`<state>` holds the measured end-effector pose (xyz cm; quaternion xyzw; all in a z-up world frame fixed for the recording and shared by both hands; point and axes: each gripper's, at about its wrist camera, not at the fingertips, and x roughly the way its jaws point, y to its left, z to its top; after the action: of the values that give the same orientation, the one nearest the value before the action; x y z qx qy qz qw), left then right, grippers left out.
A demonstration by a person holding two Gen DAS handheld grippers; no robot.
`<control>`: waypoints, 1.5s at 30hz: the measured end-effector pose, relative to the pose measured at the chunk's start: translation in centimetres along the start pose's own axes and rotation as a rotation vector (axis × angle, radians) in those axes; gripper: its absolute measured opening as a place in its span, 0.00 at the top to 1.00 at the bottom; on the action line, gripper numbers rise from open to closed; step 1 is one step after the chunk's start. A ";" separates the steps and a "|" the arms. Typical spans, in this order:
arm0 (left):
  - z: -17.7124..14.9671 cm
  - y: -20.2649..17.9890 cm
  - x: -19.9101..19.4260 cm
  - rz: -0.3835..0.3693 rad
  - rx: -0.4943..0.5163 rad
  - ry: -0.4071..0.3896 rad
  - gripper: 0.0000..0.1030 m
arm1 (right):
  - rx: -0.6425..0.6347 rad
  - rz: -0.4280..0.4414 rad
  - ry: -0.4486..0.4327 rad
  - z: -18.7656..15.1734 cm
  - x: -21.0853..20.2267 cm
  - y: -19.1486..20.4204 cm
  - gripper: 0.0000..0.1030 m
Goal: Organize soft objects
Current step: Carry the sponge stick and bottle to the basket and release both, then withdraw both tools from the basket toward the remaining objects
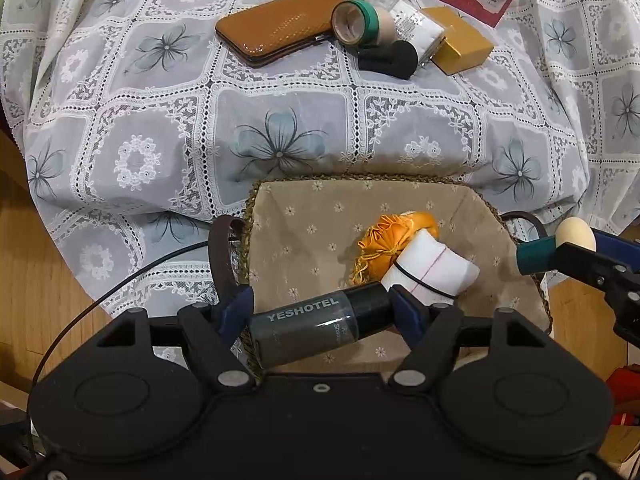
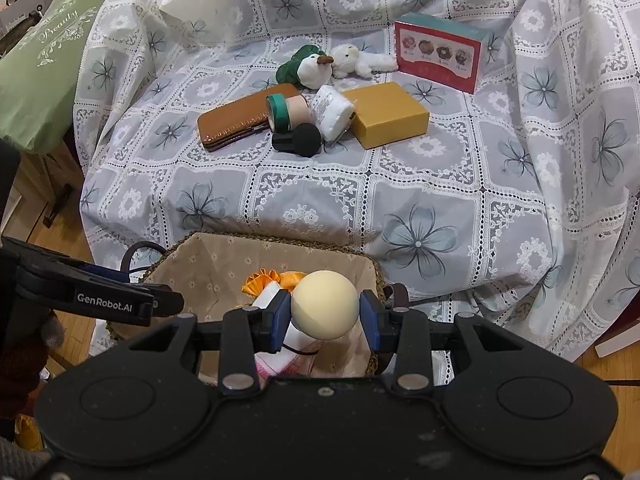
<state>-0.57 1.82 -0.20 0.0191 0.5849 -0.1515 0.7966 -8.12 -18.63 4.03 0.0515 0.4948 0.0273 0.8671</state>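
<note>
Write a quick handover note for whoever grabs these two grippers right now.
Left gripper: shut on the dark YESHOTEL bottle, over the basket.
Right gripper: shut on the cream ball, also above the basket.
Already in the basket: orange pouch, white roll.
Left on the cloth: plush toys, black foam piece, tape rolls, white packet, wallet, two boxes.

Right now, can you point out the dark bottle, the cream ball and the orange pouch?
dark bottle (image 1: 316, 326): left wrist view, on its labelled body.
cream ball (image 2: 324, 305): right wrist view, on the middle of its front.
orange pouch (image 1: 384, 236): left wrist view, on its gathered fabric, inside the basket.
</note>
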 end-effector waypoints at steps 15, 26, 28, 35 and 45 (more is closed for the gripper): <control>-0.1 -0.2 0.4 0.000 0.003 0.014 0.26 | -0.001 0.020 -0.012 -0.2 -0.1 0.0 0.43; -0.1 -0.1 0.6 -0.001 -0.003 0.019 0.26 | 0.021 0.039 0.007 0.1 0.4 -0.1 0.34; 0.0 -0.1 0.7 0.001 -0.004 0.020 0.26 | 0.024 0.041 0.009 0.2 0.5 -0.1 0.32; 0.2 -0.2 0.7 0.006 -0.002 0.013 0.26 | 0.026 0.053 0.016 0.5 0.9 0.1 0.29; 1.1 0.1 0.2 0.022 -0.024 -0.037 0.25 | 0.058 0.057 0.020 1.5 1.7 -0.4 0.25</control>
<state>0.52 1.66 -0.03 0.0131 0.5715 -0.1362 0.8091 -5.92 -18.95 3.29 0.0903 0.5023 0.0379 0.8591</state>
